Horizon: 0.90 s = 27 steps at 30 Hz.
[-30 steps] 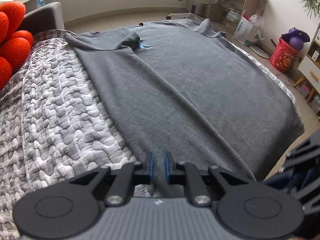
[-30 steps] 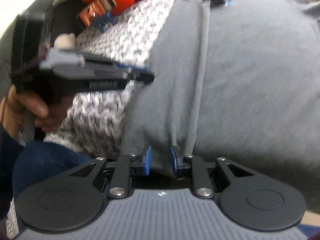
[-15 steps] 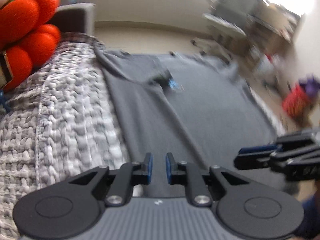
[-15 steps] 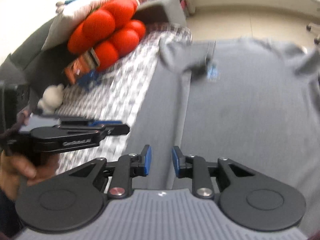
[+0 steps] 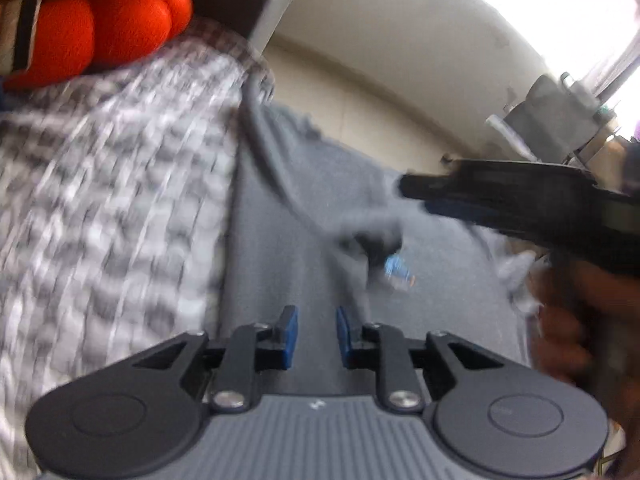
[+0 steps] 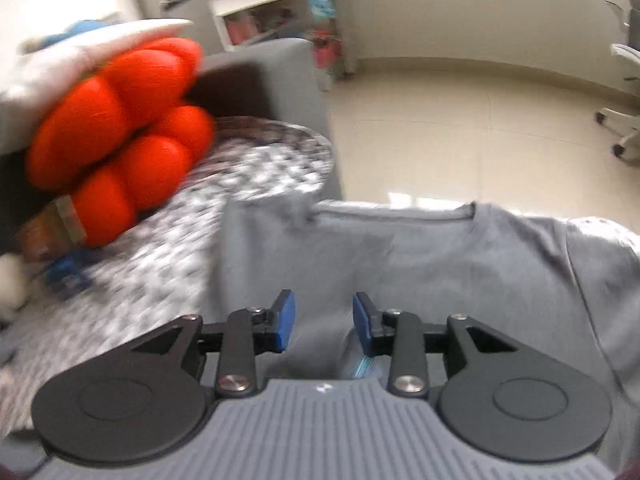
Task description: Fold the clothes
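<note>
Both grippers have swung up the grey shirt (image 6: pixel 460 272) toward its collar, letting go of the hem.

The soft knit shirt lies flat on a quilted grey-white bed cover (image 5: pixel 100 200), beside a lumpy orange plush cushion (image 6: pixel 120 128). The left gripper (image 5: pixel 313 334) and right gripper (image 6: pixel 324 322) angle down over it, fingers parting, nothing between them; the right one crosses the left view.

Flat grey shirt (image 6: pixel 460 272) leaves open passage across the bed (image 6: pixel 256 184), hemmed at left by an orange cushion (image 6: pixel 120 132) and grey headboard (image 6: pixel 288 76), while bare floor (image 6: pixel 460 120) lies beyond.
</note>
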Motion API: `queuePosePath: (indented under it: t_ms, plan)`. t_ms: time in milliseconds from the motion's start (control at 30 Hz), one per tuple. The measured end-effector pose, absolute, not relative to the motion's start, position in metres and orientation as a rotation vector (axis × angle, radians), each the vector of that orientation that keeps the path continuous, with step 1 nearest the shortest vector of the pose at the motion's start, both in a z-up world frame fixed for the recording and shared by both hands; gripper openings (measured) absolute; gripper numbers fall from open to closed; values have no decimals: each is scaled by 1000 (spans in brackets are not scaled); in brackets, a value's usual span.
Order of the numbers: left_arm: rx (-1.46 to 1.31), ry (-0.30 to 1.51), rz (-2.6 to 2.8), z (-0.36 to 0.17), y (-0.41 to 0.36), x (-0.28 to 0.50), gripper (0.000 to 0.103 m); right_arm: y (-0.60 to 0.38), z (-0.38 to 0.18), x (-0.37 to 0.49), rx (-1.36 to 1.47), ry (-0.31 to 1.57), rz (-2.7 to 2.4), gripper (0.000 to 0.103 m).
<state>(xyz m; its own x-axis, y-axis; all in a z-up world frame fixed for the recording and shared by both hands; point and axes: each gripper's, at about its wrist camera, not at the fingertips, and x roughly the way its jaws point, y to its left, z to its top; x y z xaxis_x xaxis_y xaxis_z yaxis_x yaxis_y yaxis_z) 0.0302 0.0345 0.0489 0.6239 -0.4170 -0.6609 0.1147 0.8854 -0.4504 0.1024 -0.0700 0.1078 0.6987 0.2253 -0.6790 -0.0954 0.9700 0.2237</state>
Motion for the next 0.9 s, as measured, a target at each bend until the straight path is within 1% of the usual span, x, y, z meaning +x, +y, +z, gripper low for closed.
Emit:
queuePosePath:
  t_ms: [33,100,300,333,367,400,433,567,633,733,767,800,867,900]
  plan:
    - [-392,835,-317,49,35,35,22,-71,103,115,183,776,164,37]
    - [-409,837,-312,43,36,44,22,-72,94,135,195,766,136,46]
    - [-396,840,-291,30,31,64,22,-72,68,164,180,762,90,46]
    - [-393,836,-293,30,30,63,22,-69,65,165,164,758,90,41]
    - [-386,833,-296,30,29,63,22,-67,63,164,140,750,89,18]
    - [-375,830,-298,29,28,62,22,-64,64,159,108,728,90,4]
    - [-363,826,-300,29,28,62,22,-65,67,154,109,705,98,3]
    - [-352,818,-308,26,29,60,22,-75,85,125,140,616,22,3]
    - [-357,819,-306,25,30,62,22,-76,84,119,148,619,7,3]
    - [-366,822,-301,23,31,65,22,-73,71,128,119,676,-11,4]
    - [-366,822,-300,23,31,65,22,-72,65,133,109,696,-16,6]
    - [-365,823,-300,23,32,65,22,-72,62,137,104,708,-18,11]
    - [-360,825,-306,23,33,63,22,-74,65,140,118,692,3,12]
    - [-357,827,-310,24,33,63,22,-76,68,140,124,688,16,15]
